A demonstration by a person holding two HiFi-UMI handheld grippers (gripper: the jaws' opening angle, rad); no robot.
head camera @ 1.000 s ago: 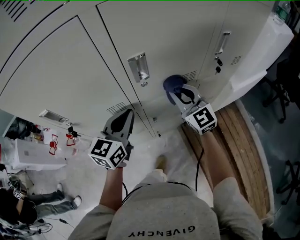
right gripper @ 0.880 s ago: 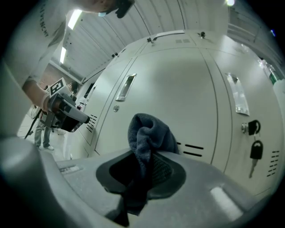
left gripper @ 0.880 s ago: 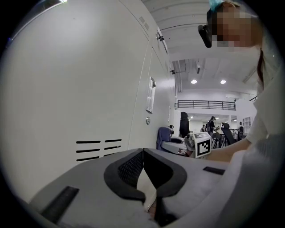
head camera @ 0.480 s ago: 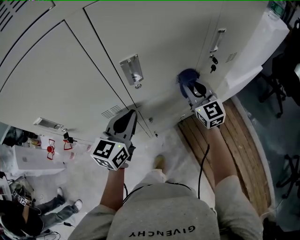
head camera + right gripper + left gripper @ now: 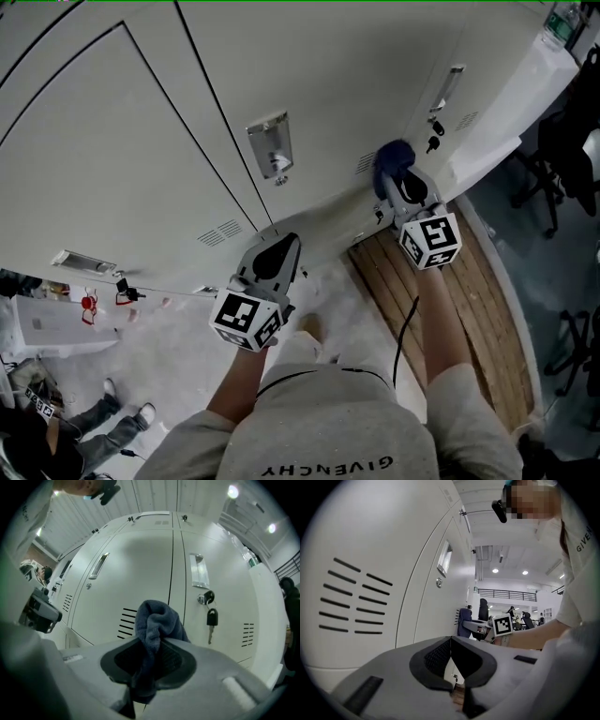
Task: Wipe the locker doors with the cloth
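Observation:
White locker doors (image 5: 141, 141) fill the upper head view. A dark blue cloth (image 5: 392, 157) is bunched in my right gripper (image 5: 394, 176), which is shut on it and presses it against the lower part of a door beside vent slots (image 5: 125, 623). In the right gripper view the cloth (image 5: 157, 620) sticks up between the jaws of the right gripper (image 5: 154, 644); a key (image 5: 212, 618) hangs from the lock to its right. My left gripper (image 5: 279, 244) is shut and holds nothing, low near the locker base. The left gripper (image 5: 451, 641) lies alongside a vented door (image 5: 354, 597).
Wooden planks (image 5: 441, 319) lie on the floor right of my legs. A white panel (image 5: 525, 103) leans beyond the keyed door, with an office chair (image 5: 562, 150) past it. A low white shelf (image 5: 56, 323) and another person (image 5: 56, 431) are at lower left.
My right gripper has carried the cloth rightward along the lower doors, toward the door with the key. The left gripper has shifted right and a little lower, still shut.

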